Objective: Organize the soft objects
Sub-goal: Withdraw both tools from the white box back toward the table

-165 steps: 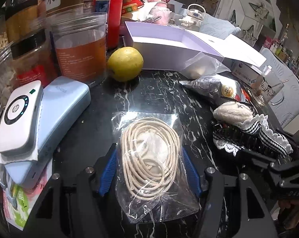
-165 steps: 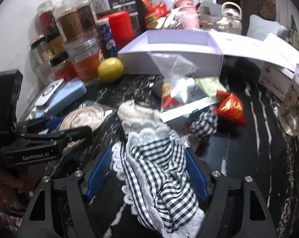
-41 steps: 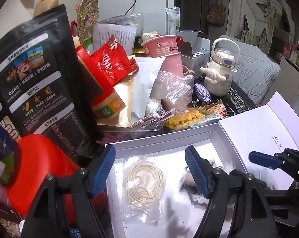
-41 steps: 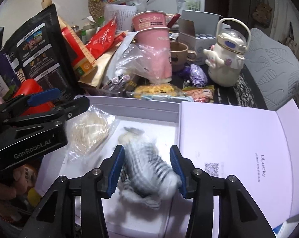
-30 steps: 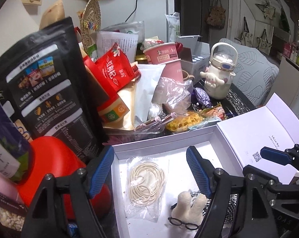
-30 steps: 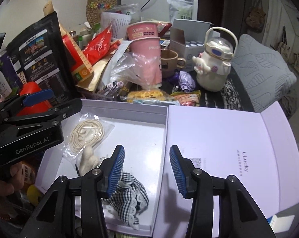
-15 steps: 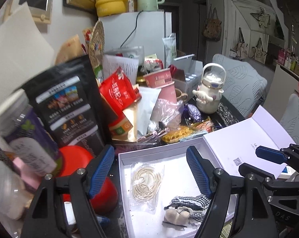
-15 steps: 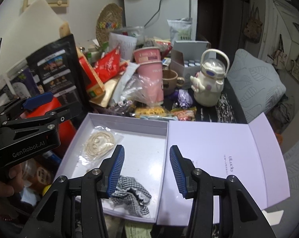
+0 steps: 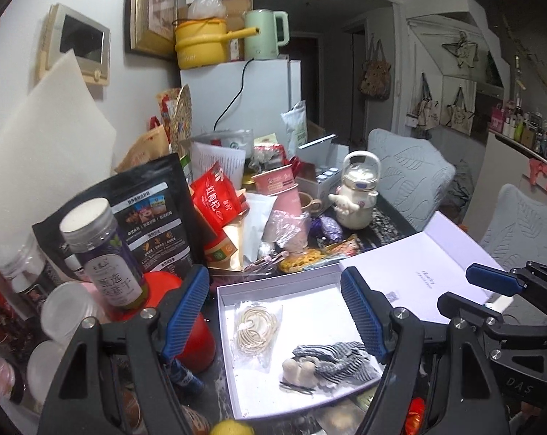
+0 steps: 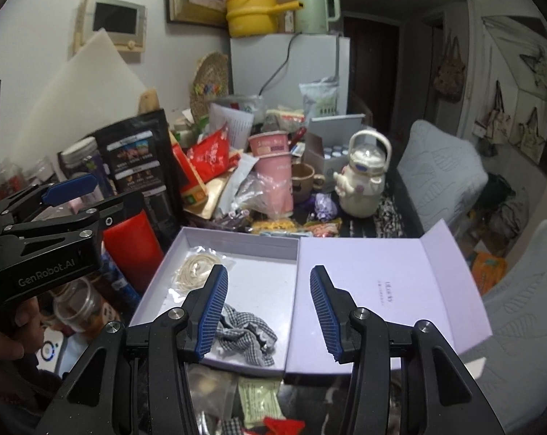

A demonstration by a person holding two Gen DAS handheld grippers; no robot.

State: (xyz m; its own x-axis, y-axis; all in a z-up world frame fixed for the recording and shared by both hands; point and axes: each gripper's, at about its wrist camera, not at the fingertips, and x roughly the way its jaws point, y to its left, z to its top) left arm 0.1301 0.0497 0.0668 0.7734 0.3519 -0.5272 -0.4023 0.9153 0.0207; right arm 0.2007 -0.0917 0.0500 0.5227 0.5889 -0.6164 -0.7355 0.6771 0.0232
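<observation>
Inside the open lavender box (image 10: pixel 237 243) we see the bagged cord coil (image 9: pixel 255 326) and the gingham hair accessory (image 9: pixel 331 360) already lying, while our left gripper (image 9: pixel 273 317) and right gripper (image 10: pixel 270 311) hover empty with jaws apart, lid unclosed.

I am holding my left gripper (image 9: pixel 275 310) with its jaws standing apart, pads bare and gripping nothing, angled downward. My right gripper (image 10: pixel 268 311) is hanging beside it, jaws parted more narrowly, also gripping nothing and tilting down. My left hand (image 10: pixel 5 337) is wrapping the left gripper's handle
</observation>
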